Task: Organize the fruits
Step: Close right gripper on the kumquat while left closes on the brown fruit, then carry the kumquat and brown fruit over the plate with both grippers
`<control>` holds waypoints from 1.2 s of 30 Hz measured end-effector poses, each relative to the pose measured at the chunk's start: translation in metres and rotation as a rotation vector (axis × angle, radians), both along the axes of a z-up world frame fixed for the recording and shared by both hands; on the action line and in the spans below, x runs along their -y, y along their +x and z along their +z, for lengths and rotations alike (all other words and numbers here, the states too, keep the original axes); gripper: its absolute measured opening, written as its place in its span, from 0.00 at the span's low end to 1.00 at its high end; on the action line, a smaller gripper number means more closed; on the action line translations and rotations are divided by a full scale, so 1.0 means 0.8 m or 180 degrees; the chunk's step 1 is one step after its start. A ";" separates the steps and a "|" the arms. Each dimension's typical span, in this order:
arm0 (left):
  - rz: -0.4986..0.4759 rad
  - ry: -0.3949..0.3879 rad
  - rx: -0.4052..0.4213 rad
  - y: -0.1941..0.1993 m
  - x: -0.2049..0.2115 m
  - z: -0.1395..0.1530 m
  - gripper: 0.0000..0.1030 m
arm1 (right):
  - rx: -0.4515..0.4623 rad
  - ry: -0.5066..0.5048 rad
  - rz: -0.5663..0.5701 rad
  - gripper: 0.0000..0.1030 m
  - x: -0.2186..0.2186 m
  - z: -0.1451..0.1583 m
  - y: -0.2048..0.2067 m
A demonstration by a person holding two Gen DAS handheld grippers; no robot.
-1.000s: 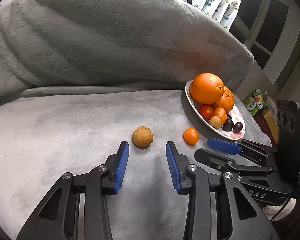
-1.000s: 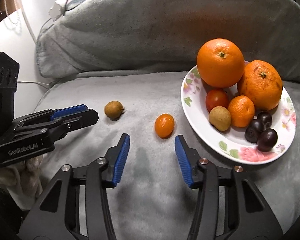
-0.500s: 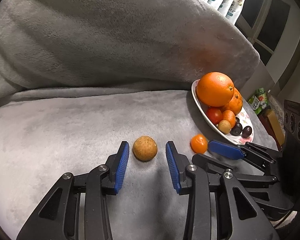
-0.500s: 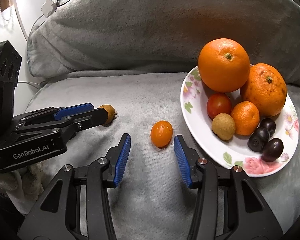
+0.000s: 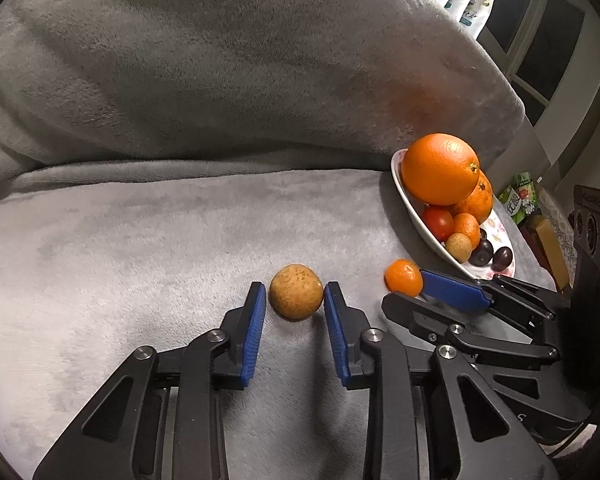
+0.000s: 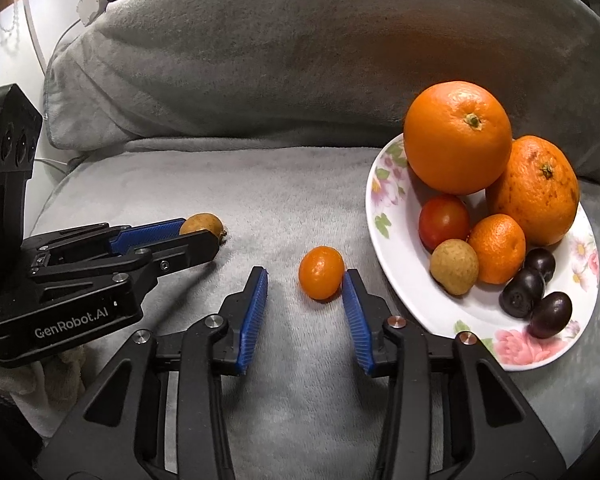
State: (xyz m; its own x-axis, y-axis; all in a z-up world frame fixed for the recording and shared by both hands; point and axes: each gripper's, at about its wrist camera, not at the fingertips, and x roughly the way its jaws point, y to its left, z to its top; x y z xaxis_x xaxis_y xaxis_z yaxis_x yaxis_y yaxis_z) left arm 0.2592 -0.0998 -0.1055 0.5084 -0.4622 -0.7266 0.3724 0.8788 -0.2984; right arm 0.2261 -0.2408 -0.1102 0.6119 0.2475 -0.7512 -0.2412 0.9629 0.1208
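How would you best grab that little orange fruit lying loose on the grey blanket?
Pinch the little orange fruit across its widest middle, coming from above and the near side, as the right hand-held gripper does. It is round and smooth, so a grip off-centre would likely squirt it out. The flowered plate sits close on its right, leaving that finger little room. The jaws are closing around it now.
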 end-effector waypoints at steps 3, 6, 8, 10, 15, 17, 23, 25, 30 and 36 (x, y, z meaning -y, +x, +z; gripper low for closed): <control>-0.0006 0.0008 0.0001 0.001 0.000 0.000 0.25 | -0.0003 -0.0030 -0.0019 0.33 0.000 -0.002 0.001; -0.0006 0.0033 0.0016 0.000 0.002 -0.001 0.25 | 0.0002 -0.0062 -0.0045 0.23 -0.002 -0.004 0.003; -0.0008 0.0036 0.0020 0.000 0.002 -0.001 0.25 | -0.0001 -0.0035 -0.0059 0.23 -0.003 -0.005 0.007; -0.0005 0.0033 0.0018 0.000 0.003 -0.001 0.25 | -0.0002 -0.0013 -0.0054 0.23 -0.003 -0.005 0.008; 0.0028 0.0020 0.0038 -0.003 0.002 0.001 0.25 | 0.0025 0.0028 -0.0039 0.22 0.002 -0.004 0.005; 0.0050 0.0016 0.0060 -0.005 0.000 0.005 0.25 | 0.0045 0.0052 -0.0030 0.22 0.011 0.000 -0.002; 0.0072 -0.0033 0.0143 -0.020 -0.005 0.020 0.25 | 0.0099 0.0177 0.0028 0.22 0.022 0.012 -0.018; 0.0075 -0.0053 0.0179 -0.027 -0.006 0.027 0.25 | 0.0122 0.0236 0.0055 0.22 0.026 0.016 -0.025; 0.0068 -0.0084 0.0268 -0.044 -0.006 0.042 0.25 | 0.0200 0.0338 0.0098 0.22 0.037 0.032 -0.046; 0.0033 -0.0124 0.0377 -0.066 0.003 0.061 0.25 | 0.0298 0.0420 0.0118 0.22 0.059 0.050 -0.071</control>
